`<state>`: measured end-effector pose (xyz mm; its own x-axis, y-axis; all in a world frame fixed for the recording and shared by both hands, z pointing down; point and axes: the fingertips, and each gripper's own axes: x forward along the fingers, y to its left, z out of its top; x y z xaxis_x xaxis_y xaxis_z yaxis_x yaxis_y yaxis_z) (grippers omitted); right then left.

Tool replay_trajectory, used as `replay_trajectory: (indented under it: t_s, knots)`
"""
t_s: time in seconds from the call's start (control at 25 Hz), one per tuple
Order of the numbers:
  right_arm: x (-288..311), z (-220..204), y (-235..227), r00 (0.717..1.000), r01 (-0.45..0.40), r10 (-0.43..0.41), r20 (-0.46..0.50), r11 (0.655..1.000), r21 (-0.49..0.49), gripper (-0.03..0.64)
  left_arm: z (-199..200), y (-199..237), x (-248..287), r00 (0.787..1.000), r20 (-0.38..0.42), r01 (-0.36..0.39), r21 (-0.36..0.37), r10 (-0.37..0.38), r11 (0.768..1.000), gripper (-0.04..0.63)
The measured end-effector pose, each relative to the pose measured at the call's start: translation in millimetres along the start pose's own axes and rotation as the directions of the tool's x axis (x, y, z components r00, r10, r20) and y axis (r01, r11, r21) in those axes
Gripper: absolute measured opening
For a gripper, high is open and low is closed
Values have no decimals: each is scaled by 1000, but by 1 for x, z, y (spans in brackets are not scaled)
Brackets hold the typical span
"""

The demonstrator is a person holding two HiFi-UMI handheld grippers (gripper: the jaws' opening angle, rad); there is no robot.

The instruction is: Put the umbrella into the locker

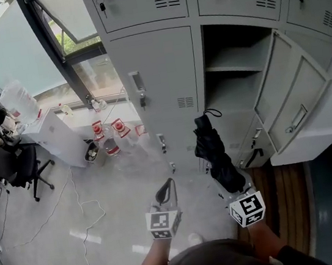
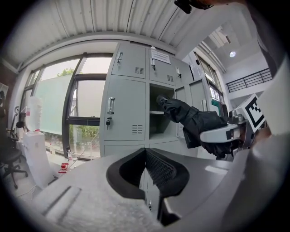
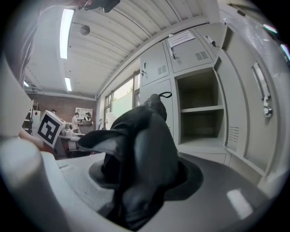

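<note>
**Umbrella held up to the open locker, not yet inside**

At the left of the head view a window [image 1: 15, 55] and a black office chair [image 1: 7, 165] stood over a grey floor [image 1: 58, 237] with a loose white cable [image 1: 82, 215] on it. None of this belonged to the task.

Left of centre at the bottom, the left hand-held gripper [image 1: 169, 187] pointed toward the lockers. In its own view the jaws met at the tips with nothing between them, so it was closed and empty.

Just to its right, the black folded umbrella [image 1: 215, 152] stuck out from the right hand-held gripper [image 1: 235, 189], which was clamped around its lower end. The right gripper view showed the dark bundle [image 3: 140, 149] filling the space between the jaws, with its strap loop [image 3: 166, 94] at the far tip.

Further right, the open compartment [image 1: 237, 69] had its shelf [image 1: 233, 68] bare and its door [image 1: 297, 97] swung wide toward the right edge. The umbrella's tip lay in front of the opening, at the compartment's left side, and appeared to be short of the threshold.

As far along as this looked, the door was open and the umbrella was picked up and aimed. Left to do, by my reading, was to carry it in past the door frame, set it down on a shelf or the compartment floor, and let go.
</note>
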<state>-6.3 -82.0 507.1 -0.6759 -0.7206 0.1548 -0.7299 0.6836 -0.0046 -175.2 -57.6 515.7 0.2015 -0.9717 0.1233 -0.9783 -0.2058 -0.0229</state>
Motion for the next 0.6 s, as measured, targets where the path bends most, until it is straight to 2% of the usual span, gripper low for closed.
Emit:
replay_trajectory:
  t_s: [0.24,0.6]
  knots:
    - [4,1,0,997,72,-73,11,997,24,236,0,7,12,997,8,79,10,-79,997,3]
    - [5,2,-26,980,199,-199,-1,979,35,235,-1,4,37,989,20,144,6,-144,990,5]
